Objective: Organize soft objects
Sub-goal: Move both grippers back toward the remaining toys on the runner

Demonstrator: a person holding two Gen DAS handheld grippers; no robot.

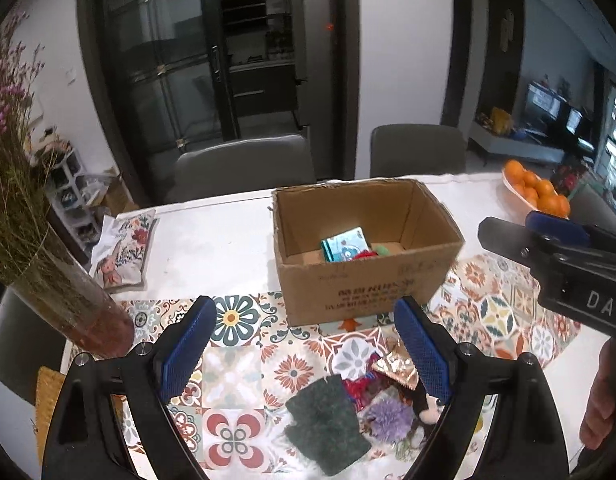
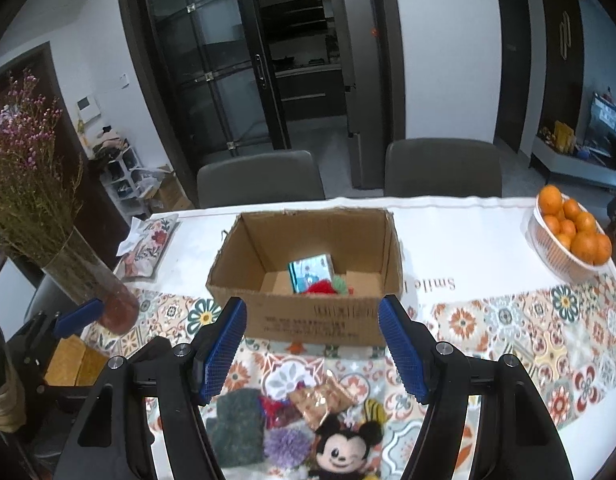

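Jaws on both grippers stand apart with nothing between them: the left gripper (image 1: 305, 346) gapes wide above the patterned cloth, and the right gripper (image 2: 312, 346) is parted somewhat less, both hanging over the pile of soft things (image 2: 303, 424) at the near edge of the bench (image 2: 460, 236). That pile lies just short of the cardboard box (image 2: 308, 320), a little apart from its front wall. I count five pieces there that I can separate: one dark green knitted piece (image 2: 237, 428), one purple pompom (image 2: 287, 446), one red crumpled bit (image 2: 277, 410), one shiny gold packet (image 2: 322, 398) and one mouse plush toy (image 2: 342, 450); a yellow scrap beside the plush may be a sixth, though it is too small to tell. All look light and yielding, so they should squash under the pads rather than slip. The plush is best taken across its round head, the knit pinched at a bunched edge, the pompom through its middle. The foil packet looks the slickest and may crackle or slide. Inside the box sit one teal packet (image 2: 311, 272), one red tuft and one green tuft. Further out are two grey chairs, one bowl of oranges (image 2: 568, 236), one vase of dried flowers (image 2: 83, 276) and one floral cushion (image 2: 147, 248).
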